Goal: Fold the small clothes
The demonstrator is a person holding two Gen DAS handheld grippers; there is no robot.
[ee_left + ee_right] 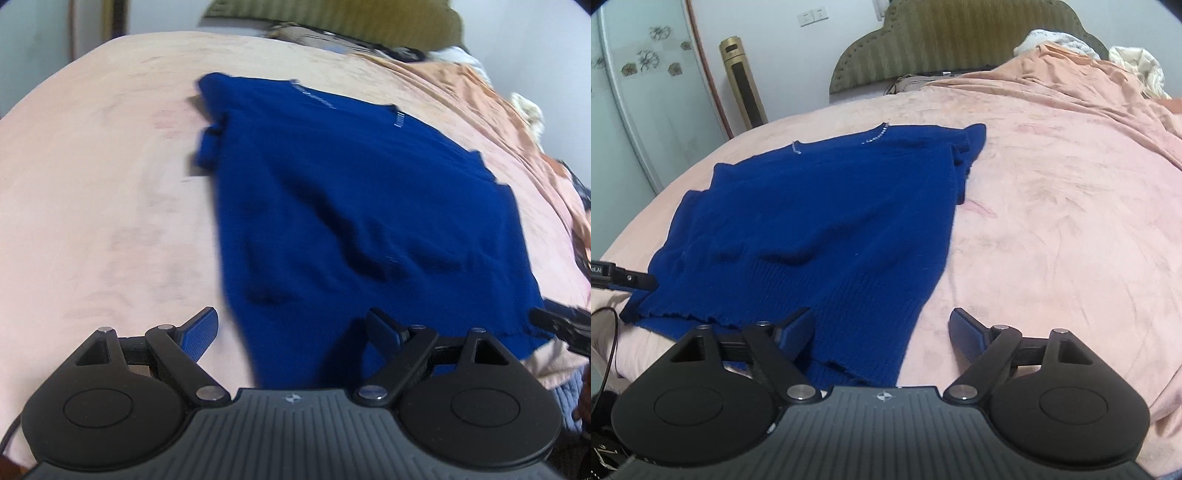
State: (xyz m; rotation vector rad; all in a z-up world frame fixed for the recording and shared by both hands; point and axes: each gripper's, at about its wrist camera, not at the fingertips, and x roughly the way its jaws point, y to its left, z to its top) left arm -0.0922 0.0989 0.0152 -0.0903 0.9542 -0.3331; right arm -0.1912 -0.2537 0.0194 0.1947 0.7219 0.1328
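Between the spread fingers of the right gripper point(881, 330) — empty, gaping — lies the ribbed hem corner of the blue sweater point(827, 218), flat on the pink bedspread point(1052, 229), long axis running away toward the headboard point(942, 40). Left gripper point(291, 332) equally wide, holding nothing, just short of the opposite hem corner (2 near-equal reaches).

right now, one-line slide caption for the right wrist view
Open right gripper poised at the hem of a blue sweater laid flat on a pink bedspread.
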